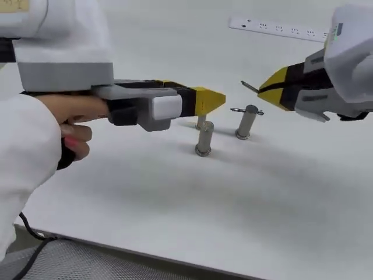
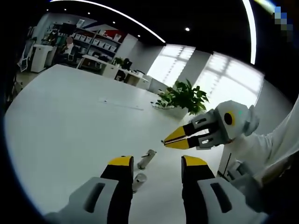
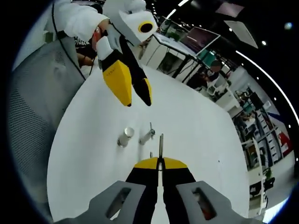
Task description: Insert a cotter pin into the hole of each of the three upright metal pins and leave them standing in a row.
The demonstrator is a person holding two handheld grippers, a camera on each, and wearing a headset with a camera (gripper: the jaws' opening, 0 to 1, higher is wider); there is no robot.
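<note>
The right claw (image 1: 263,89) is pinching a cotter pin (image 1: 249,87), tip toward the upright metal pins (image 1: 204,139) standing on the table (image 1: 175,198) — seemingly to line up a hole — while the left claw (image 1: 220,101) is hovering open near them.

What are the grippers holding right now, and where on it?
Right gripper pinches a cotter pin by one end; the rest juts forward. Left gripper is open, holding nothing.

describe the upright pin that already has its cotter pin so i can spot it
On the white workbench, three metal pins stand close together. Take the pin nearest the right gripper. A thin cotter pin crosses its head; the front pin has a bare head.
</note>
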